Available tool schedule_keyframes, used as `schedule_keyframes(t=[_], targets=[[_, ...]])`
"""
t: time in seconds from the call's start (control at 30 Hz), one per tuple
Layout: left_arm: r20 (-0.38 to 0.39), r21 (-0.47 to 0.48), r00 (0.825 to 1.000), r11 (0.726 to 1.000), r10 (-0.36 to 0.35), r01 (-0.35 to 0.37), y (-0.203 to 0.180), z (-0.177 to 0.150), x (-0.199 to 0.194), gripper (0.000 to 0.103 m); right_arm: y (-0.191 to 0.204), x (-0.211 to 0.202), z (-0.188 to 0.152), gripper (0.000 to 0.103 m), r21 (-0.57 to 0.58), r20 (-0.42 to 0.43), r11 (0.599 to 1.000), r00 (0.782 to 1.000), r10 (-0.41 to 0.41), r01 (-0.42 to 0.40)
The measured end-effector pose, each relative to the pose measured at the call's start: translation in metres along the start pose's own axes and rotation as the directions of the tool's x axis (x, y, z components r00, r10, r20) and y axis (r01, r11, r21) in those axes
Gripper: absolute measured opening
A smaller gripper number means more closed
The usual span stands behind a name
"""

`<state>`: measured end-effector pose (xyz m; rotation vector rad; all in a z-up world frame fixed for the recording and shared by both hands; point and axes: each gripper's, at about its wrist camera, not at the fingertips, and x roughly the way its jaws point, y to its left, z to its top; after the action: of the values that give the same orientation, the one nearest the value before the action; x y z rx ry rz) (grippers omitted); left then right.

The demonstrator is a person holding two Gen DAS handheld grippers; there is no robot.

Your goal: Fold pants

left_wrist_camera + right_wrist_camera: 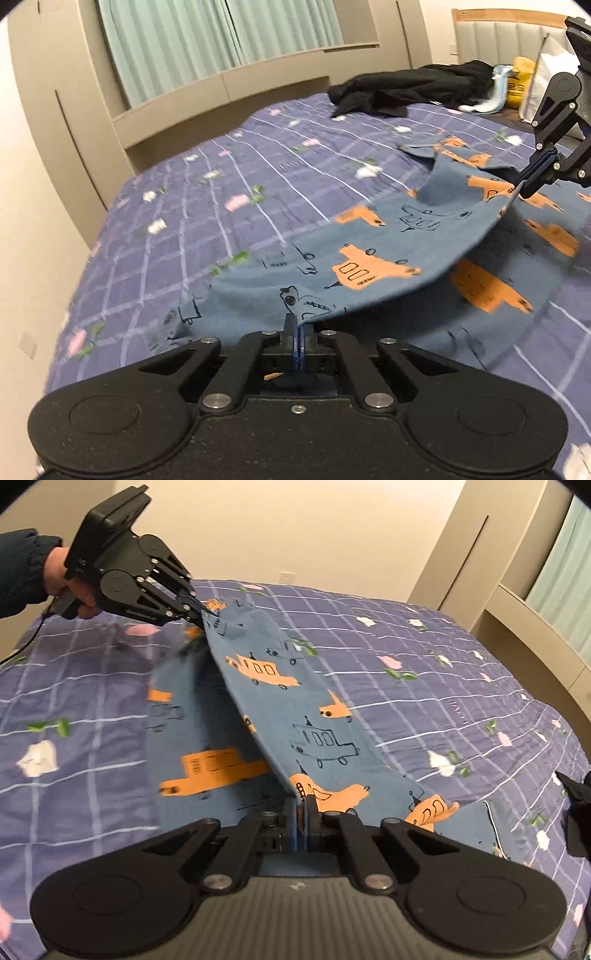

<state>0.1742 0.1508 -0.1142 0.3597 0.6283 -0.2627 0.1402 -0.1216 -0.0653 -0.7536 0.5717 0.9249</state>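
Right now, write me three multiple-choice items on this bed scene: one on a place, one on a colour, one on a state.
1. Where does the black garment lie?
A. far end of the bed
B. on the floor
C. on the windowsill

2. What colour are the filled vehicles printed on the blue pants?
A. green
B. orange
C. white

3. What state is the left tool in?
A. open above the bed
B. shut on the bedspread
C. shut on the pants' edge

Answers: 1 A, it lies on the checked bedspread near the headboard. 2 B, orange shapes cover the fabric. 3 C, the fabric's edge runs between its closed fingers, as with the right tool.
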Motion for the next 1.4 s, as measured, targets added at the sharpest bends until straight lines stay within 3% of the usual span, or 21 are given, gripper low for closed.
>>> schedule_keyframes(t=[0.27,0.63,0.8,0.93,1.03,1.17,1.27,1.4], targets=[[-0.029,0.026,0.999,0.999,0.022,-0.022,-0.012,-0.025,-0.011,0.0,0.034,-0.007,-0.015,0.003,0.022,-0.002,0.999,1.0,0.031,-0.03],[-0.141,0.158,0.99,0.987,0.02,0.003,-0.026,-0.041,0.008,0.005,0.054,0.015,-0.03,0.004,0.063,-0.041,0.994,0.995,0.096,-0.093],[-0.115,0.155,0.993,0.988,0.029,-0.011,-0.027,-0.038,0.001,0.005,0.06,0.014,-0.031,0.004,0.068,-0.031,0.992,0.994,0.105,-0.103],[-0.144,0.184,0.989,0.983,0.042,-0.015,-0.028,-0.041,0.001,0.005,0.059,0.01,-0.032,0.004,0.069,-0.02,0.992,0.994,0.105,-0.104],[-0.152,0.2,0.987,0.979,0.057,-0.026,-0.029,-0.043,-0.003,0.012,0.058,0.004,-0.032,0.005,0.074,-0.004,0.994,0.997,0.08,-0.08],[-0.121,0.216,0.99,0.975,0.075,-0.047,-0.035,-0.041,-0.018,0.022,0.063,-0.005,-0.032,0.025,-0.041,-0.014,0.999,1.0,0.003,-0.004],[-0.096,0.185,0.993,0.981,0.073,-0.055,-0.039,-0.039,-0.03,0.029,0.066,-0.004,-0.033,0.025,-0.15,-0.047,0.988,0.998,-0.032,0.025],[-0.09,0.13,0.994,0.99,0.062,-0.05,-0.042,-0.036,-0.039,0.032,0.069,0.005,-0.032,0.025,-0.263,-0.066,0.964,0.996,-0.061,0.042]])
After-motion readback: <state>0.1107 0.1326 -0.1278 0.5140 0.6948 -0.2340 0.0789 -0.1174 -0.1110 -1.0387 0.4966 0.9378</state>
